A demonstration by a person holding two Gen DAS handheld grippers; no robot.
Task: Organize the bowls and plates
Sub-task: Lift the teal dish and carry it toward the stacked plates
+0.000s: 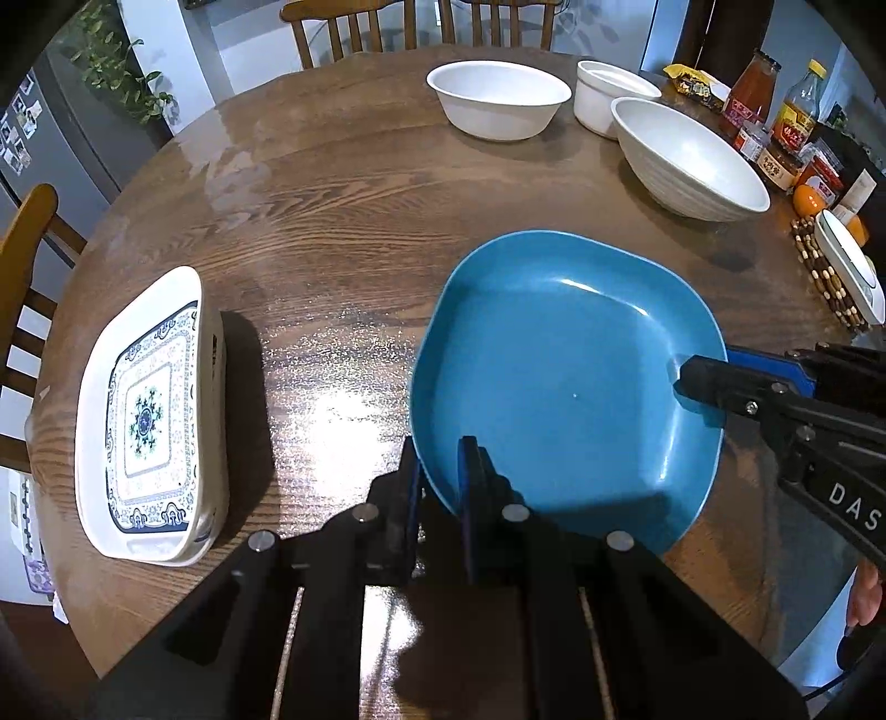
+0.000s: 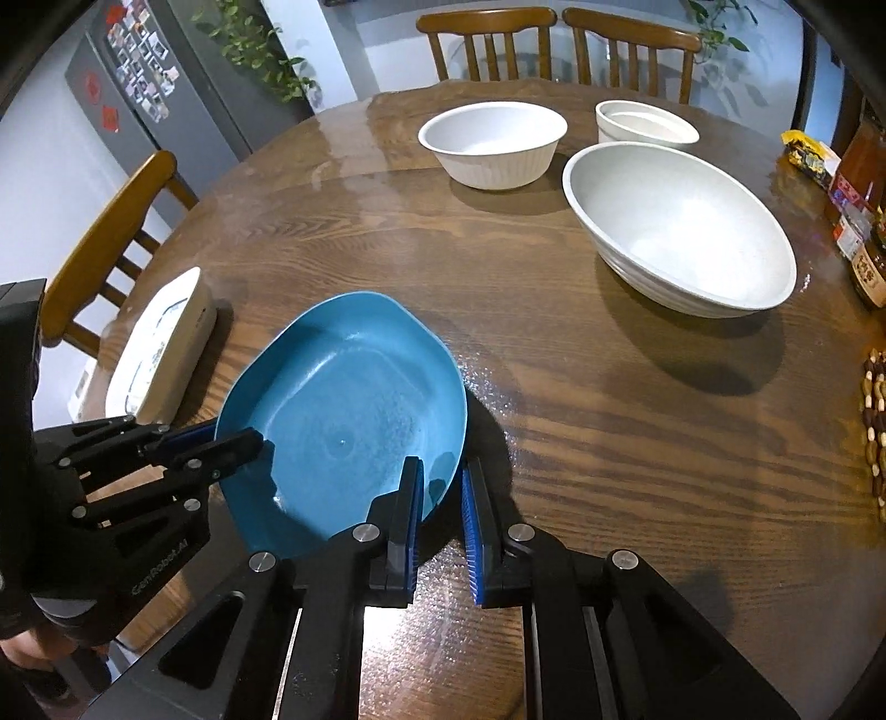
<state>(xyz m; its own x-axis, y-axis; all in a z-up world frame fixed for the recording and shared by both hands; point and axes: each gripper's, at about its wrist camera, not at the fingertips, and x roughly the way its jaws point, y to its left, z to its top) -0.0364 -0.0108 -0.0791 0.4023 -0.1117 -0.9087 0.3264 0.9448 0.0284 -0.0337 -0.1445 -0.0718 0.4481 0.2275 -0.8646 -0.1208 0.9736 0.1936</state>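
Observation:
A blue plate [image 1: 565,382] is held over the round wooden table [image 1: 332,210]; it also shows in the right wrist view [image 2: 343,415]. My left gripper [image 1: 440,476] is shut on its near-left rim. My right gripper [image 2: 440,487] is shut on its right rim and shows in the left wrist view [image 1: 706,382]. A white patterned square dish [image 1: 152,415] lies to the left, also in the right wrist view [image 2: 160,343]. A large white bowl [image 2: 681,227], a medium white bowl [image 2: 493,144] and a small white bowl [image 2: 645,124] stand farther back.
Sauce bottles and jars [image 1: 775,116] crowd the table's right edge, with an orange [image 1: 808,199] and a beaded trivet [image 1: 825,277] under a white dish [image 1: 847,266]. Wooden chairs [image 2: 554,44] stand at the far side and on the left [image 2: 111,243]. A fridge [image 2: 160,77] stands behind.

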